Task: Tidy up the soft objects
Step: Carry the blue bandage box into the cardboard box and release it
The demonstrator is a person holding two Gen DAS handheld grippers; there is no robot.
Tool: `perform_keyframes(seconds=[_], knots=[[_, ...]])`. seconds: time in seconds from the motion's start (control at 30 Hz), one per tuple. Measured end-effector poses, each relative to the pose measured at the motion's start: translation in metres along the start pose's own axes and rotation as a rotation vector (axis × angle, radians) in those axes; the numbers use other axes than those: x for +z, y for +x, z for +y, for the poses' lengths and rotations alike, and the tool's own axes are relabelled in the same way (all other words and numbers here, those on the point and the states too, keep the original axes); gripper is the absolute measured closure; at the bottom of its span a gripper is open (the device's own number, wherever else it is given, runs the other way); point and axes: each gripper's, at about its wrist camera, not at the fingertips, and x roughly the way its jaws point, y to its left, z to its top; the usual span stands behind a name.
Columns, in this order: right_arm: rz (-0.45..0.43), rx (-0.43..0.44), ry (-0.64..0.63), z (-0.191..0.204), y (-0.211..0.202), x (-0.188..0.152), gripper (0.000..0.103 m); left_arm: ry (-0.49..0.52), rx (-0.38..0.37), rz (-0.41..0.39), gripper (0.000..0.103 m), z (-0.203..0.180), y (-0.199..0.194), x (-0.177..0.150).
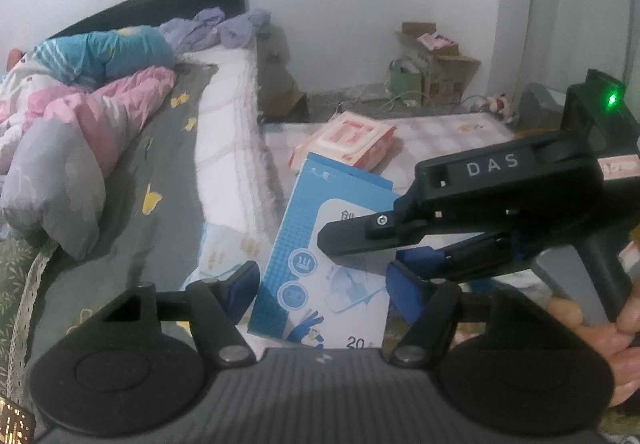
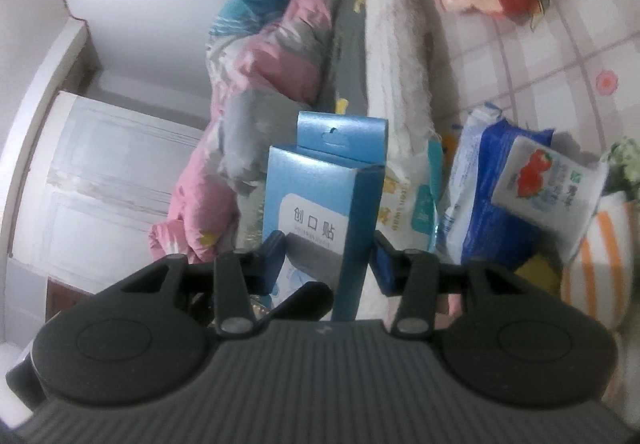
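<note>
- bedside handoff: flat blue-and-white cardboard plaster box (image 2: 320, 196) is off the bed, up in the air between both grippers, above the checked mattress.
- right gripper (image 2: 328, 264): jaws part-closed, blue pads at the box's two sides near its lower end; looks like a grip, tho exact pad contact is hard to confirm.
- left gripper (image 1: 320, 288): jaws fairly wide, box (image 1: 320, 268) sits between them; left pad looks just clear of the edge, so prob. not clamped.
- in the left view the right gripper (image 1: 360, 240) reaches in from the right, over the box face.
- to do it well: keep one firm grip before the other lets go; card box is light & slick, could pivot or slip if pinched at one end only.
- keep it square to the pads, squeeze gently so the thin card doesn't crush.
- nearby: blue-and-white soft wipes pack w/ strawberry label (image 2: 516, 200), pink-and-white tissue pack (image 1: 348, 140) on the mattress, pink-and-grey quilt (image 1: 80, 124) heaped on the bed; steer clear of the quilt.
</note>
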Motion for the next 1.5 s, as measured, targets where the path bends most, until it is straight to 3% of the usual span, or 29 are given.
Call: perform_keyframes(seconds=[0.27,0.43,0.63,0.83,1.13,1.4,1.5], knots=[[-0.066,0.023,-0.04,0.007,-0.067,-0.006,0.06,0.05,-0.041,-0.05,0.033,-0.054,-0.026,0.015],[-0.138,0.004,-0.067,-0.002,-0.129,-0.006,0.061,0.085,-0.131,-0.069,0.033,-0.101,-0.026,0.028],[-0.239,-0.057,-0.066,-0.033,-0.215,-0.001,0.063,0.134,-0.266,-0.049,0.033,-0.177,-0.004,0.045],[-0.304,-0.177,-0.044,-0.079,-0.297,0.017,0.063,0.126,-0.384,0.017,0.033,-0.247,0.041,0.061],[-0.228,-0.339,-0.044,-0.149,-0.351,0.075,0.064,0.19,-0.418,0.13,0.031,-0.325,0.116,0.077],[-0.122,-0.428,-0.102,-0.175,-0.344,0.131,0.064,0.164,-0.395,0.227,0.03,-0.346,0.166,0.095],[-0.081,-0.457,-0.132,-0.183,-0.337,0.149,0.069,0.165,-0.376,0.249,0.029,-0.351,0.179,0.098]])
